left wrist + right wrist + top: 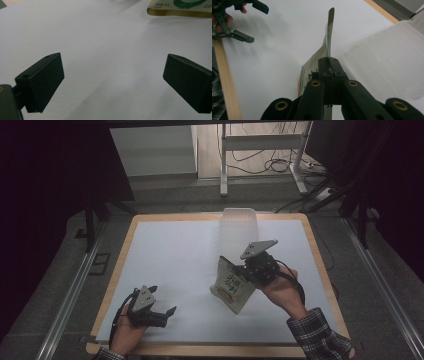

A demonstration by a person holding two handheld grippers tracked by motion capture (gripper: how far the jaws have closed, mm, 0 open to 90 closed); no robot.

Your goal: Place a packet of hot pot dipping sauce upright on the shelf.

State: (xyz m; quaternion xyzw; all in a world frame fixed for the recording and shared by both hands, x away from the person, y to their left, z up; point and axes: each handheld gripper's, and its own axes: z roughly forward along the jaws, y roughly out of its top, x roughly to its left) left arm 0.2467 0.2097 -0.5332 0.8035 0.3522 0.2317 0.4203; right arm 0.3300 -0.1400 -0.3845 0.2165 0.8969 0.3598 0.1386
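Where the high view looks down, the white tabletop (165, 265) has a wooden rim all round and much bare surface across its left half. At about 7 o'clock the left hand-held gripper (161, 312) rests near the front edge, jaws spread wide, nothing between them. Right of centre, the right hand-held gripper (239, 269) pinches the top edge of a snack pouch (231, 290), which hangs tilted, its long axis running from upper left down toward 5 o'clock, its lower corner near or on the tabletop. Just behind it, toward 12 o'clock, stands a clear plastic container (239, 227) close to the far edge.

From the left gripper view, both black jaws stand far apart over bare white surface; the pouch's gold-edged bottom (178, 8) shows at 1 o'clock, well apart.

From the right gripper view, the jaws are closed on the pouch (329, 32), seen edge-on, its thin seam rising toward 12 o'clock. The translucent container (387, 65) lies just beside at 3 o'clock; the other gripper (258, 23) sits at 10 o'clock by the wooden rim (227, 82).
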